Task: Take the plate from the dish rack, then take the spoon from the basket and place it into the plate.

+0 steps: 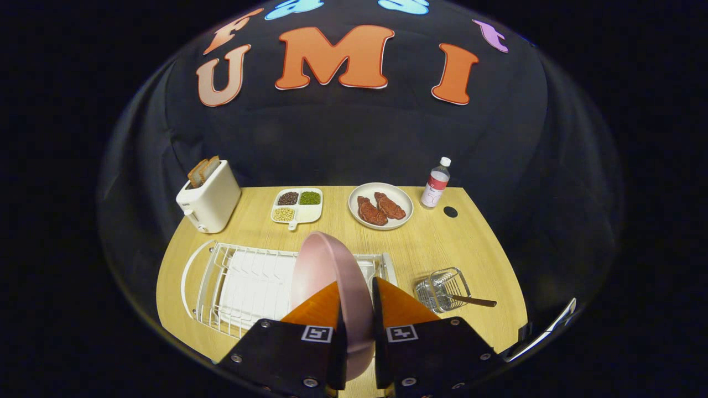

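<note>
1. Gripper [357, 301]: both fingers press on the rim of the pink plate [326, 276], one on each face, holding it on edge.
2. Plate: stands upright between the fingers, above the white dish rack [243, 284].
3. Wire basket [442, 288]: on the table [442, 249], just ahead and to the right of the fingers; the spoon [470, 300] lies in it, handle protruding rightward.
4. Beyond: toaster [209, 200], divided dish [297, 205], plate of meat [380, 205], bottle [436, 183].
</note>
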A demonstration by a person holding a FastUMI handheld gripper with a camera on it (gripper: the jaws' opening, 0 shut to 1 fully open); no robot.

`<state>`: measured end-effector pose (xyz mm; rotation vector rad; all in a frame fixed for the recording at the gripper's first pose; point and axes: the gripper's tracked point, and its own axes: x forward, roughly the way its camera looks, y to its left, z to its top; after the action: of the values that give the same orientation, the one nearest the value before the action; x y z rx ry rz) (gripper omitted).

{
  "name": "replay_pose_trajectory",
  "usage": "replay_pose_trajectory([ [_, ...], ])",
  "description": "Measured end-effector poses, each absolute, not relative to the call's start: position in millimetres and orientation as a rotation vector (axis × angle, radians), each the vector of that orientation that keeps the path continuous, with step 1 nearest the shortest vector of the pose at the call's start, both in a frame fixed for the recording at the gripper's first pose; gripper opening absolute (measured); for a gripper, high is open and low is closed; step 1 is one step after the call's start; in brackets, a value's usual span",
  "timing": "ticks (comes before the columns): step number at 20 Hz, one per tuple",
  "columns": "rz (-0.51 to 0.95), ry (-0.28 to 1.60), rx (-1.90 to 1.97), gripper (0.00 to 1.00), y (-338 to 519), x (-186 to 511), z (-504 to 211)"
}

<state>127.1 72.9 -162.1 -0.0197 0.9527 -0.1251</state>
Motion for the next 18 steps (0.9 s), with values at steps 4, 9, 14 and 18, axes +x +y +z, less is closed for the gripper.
replay_pose_trajectory([
  [4, -0.041, 0.935, -0.017, 0.21, 82, 87, -151],
  [9, 0.02, 0.937, -0.001, 0.21, 92, 44, -155],
  [14, 0.044, 0.968, 0.01, 0.21, 89, 9, -176],
  [18, 0.048, 0.996, 0.042, 0.21, 81, -10, -194],
])
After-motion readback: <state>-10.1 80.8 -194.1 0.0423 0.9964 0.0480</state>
